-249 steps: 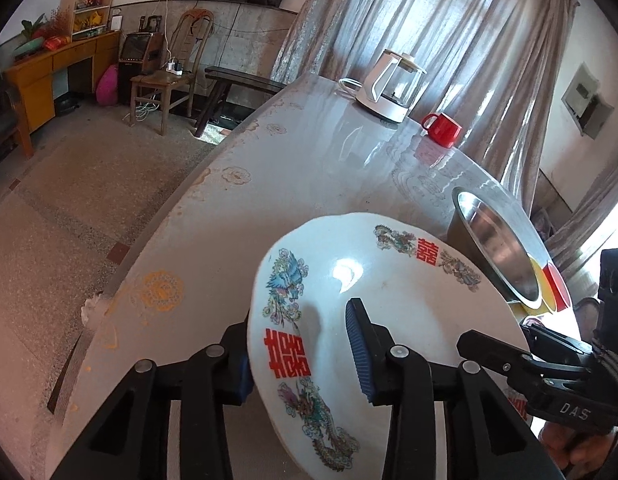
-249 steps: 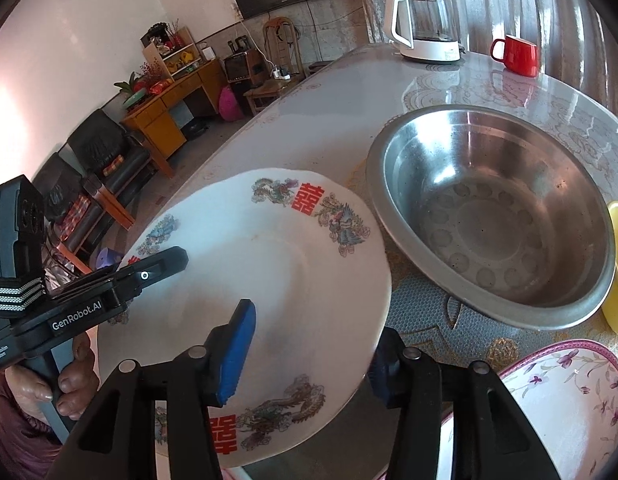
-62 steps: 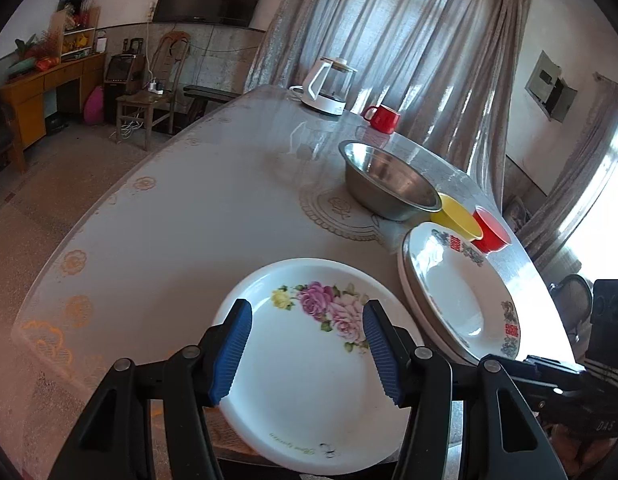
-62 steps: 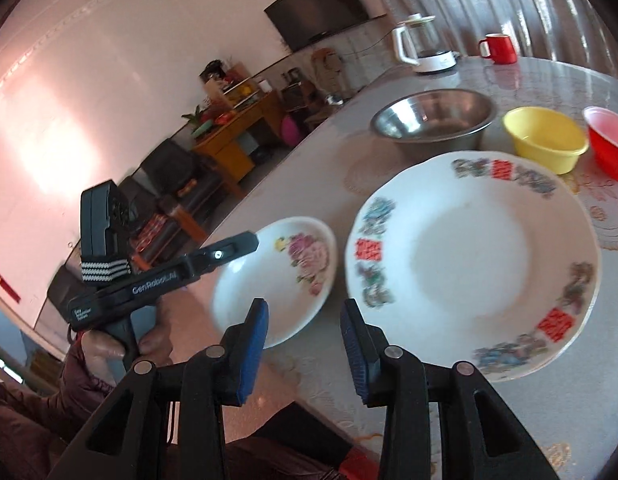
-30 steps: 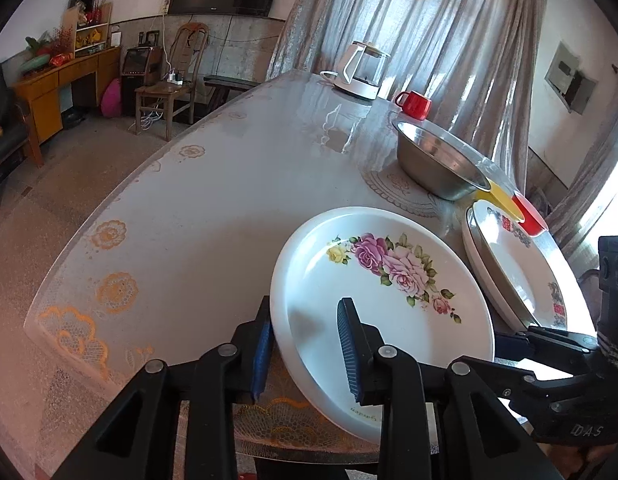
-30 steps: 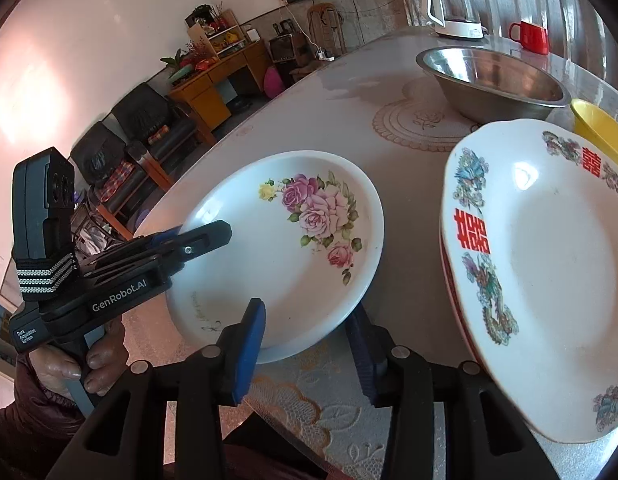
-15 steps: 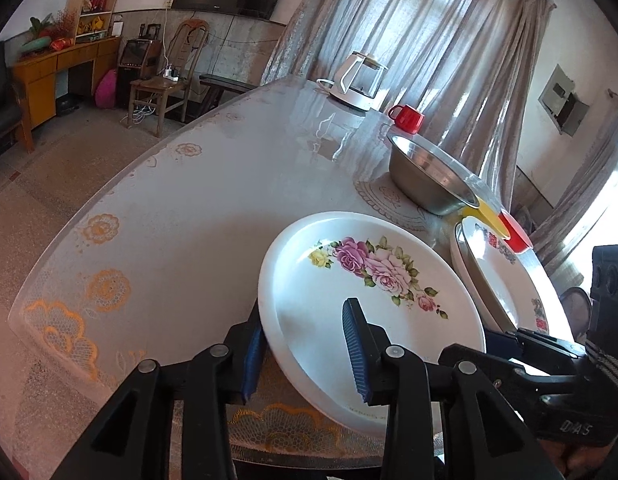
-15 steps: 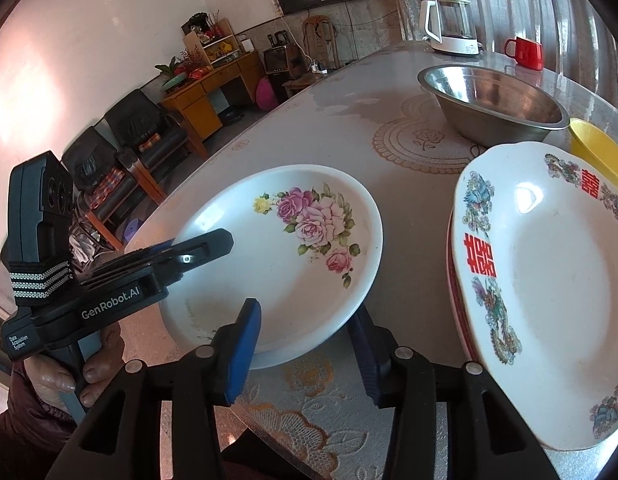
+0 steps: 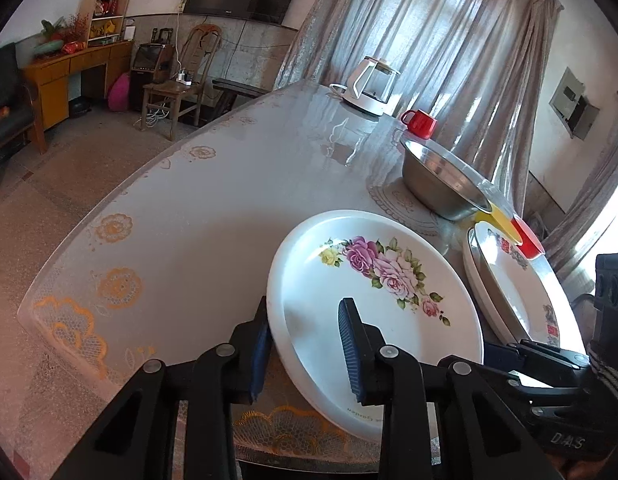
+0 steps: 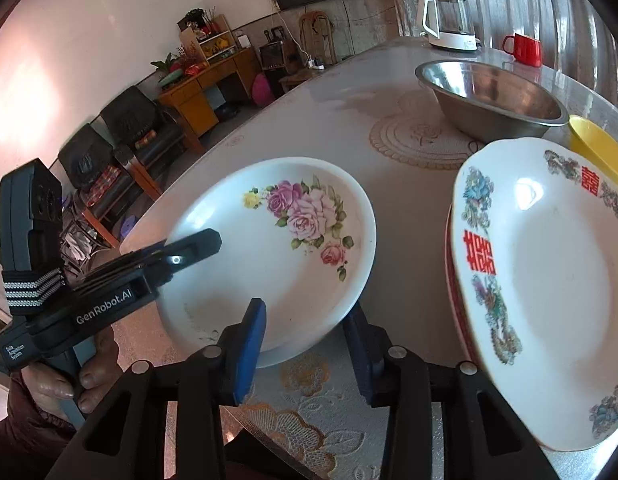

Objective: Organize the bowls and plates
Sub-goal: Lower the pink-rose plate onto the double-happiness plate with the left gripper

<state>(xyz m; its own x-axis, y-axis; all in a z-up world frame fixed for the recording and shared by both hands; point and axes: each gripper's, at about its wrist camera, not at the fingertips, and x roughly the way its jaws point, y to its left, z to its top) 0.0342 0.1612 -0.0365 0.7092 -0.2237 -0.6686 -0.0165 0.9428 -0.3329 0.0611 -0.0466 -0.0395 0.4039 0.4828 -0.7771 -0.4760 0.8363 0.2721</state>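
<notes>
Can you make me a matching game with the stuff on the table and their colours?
Things:
1. mug
2. kettle
3. big bowl
4. small bowl beside the big bowl

Colours:
A. silver metal
B. yellow
C. red
D. white

Pairs: 1-C, 2-D, 3-A, 4-B

— Glossy white glazed plate, printed roses. Shiny metal bowl.
— Smooth, reflective table top with lace-patterned cloth under clear cover. Matt black plastic gripper arms, ribbed blue pads.
</notes>
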